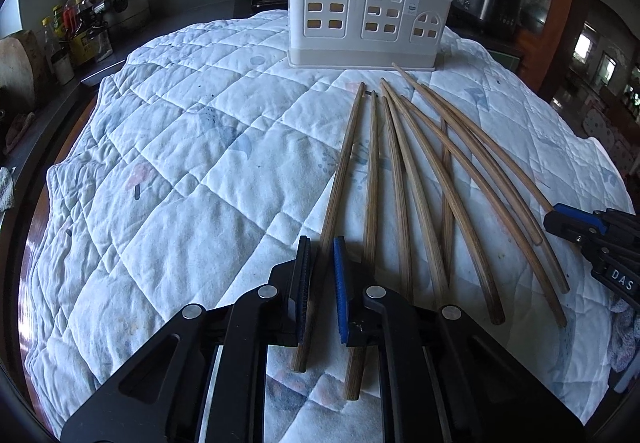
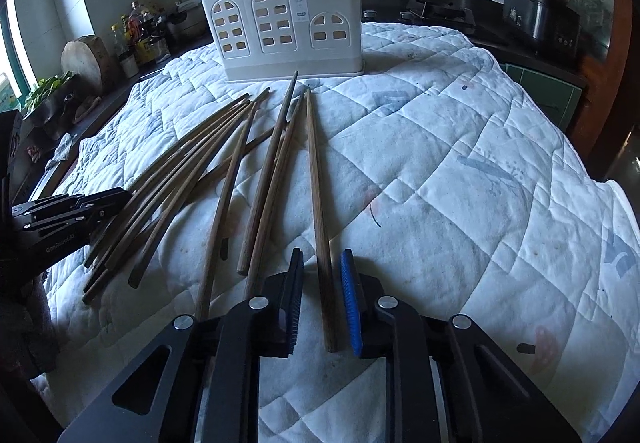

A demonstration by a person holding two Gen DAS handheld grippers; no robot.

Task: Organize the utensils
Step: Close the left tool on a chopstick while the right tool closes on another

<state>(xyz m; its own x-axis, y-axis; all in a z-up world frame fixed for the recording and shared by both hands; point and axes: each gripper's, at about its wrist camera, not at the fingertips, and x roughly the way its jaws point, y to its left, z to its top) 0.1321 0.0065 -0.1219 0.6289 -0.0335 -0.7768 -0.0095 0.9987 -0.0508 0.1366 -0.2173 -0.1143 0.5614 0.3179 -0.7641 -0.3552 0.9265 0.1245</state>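
While my left gripper [image 1: 322,243] and right gripper [image 2: 322,257] each sit open astride a chopstick [image 2: 318,179], closing off-centre could roll it away.

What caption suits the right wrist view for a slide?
Open right claw straddling one brown wooden chopstick on white quilted cloth, facing white plastic utensil holder.

The quilt [image 1: 180,147] is white, stitched in a diamond grid, with faint blue and pink prints scattered over it. The chopsticks [image 1: 400,179] are brown wood with a fine lengthwise grain. The holder [image 1: 360,7] at the quilt's far edge is cream-white, cut with arched, window-like grids of openings, its base band slightly greyer. Each gripper, left [image 1: 322,263] and right [image 2: 322,275], is black with 1 blue ribbed pad and 1 dark one.
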